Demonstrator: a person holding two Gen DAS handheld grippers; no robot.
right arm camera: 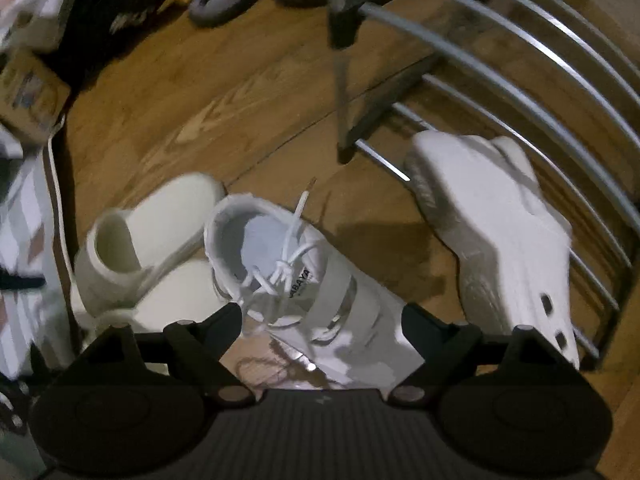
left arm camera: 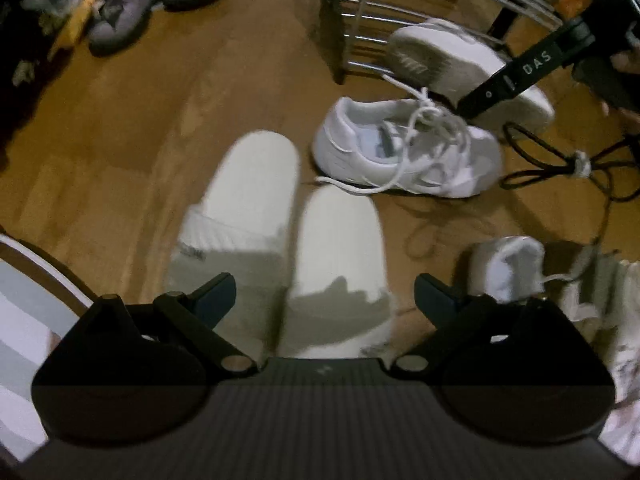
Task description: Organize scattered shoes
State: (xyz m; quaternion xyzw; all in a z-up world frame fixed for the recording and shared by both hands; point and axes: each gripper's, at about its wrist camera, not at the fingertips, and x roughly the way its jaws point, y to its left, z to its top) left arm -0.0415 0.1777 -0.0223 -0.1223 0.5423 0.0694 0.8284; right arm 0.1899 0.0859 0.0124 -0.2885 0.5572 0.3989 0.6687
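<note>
Ok so, left side first: my left gripper is spread wide and hanging over the pair of cream slippers, which sit side by side on the wood floor. Nothing pinched there, the fingers are clear of both.

Moving right, there's the white sneaker lying on the floor just beside the slippers, laces loose and flopping over the tongue. My right gripper is pointed down over it with the fingers spread on either side of the midfoot, not pressing on anything yet as far as I can tell.

Further right is a white clog tipped on its side, leaning against the lowest bars of the metal shoe rack.

My take on doing this bit well: come straight down so the fingers straddle the sneaker at the laced part, where it's narrowest and stiff-ish, and don't snag a lace. Close firmly, because it'll probably want to tip toe-down. Then lift clear of the clog before swinging to the rack.
</note>
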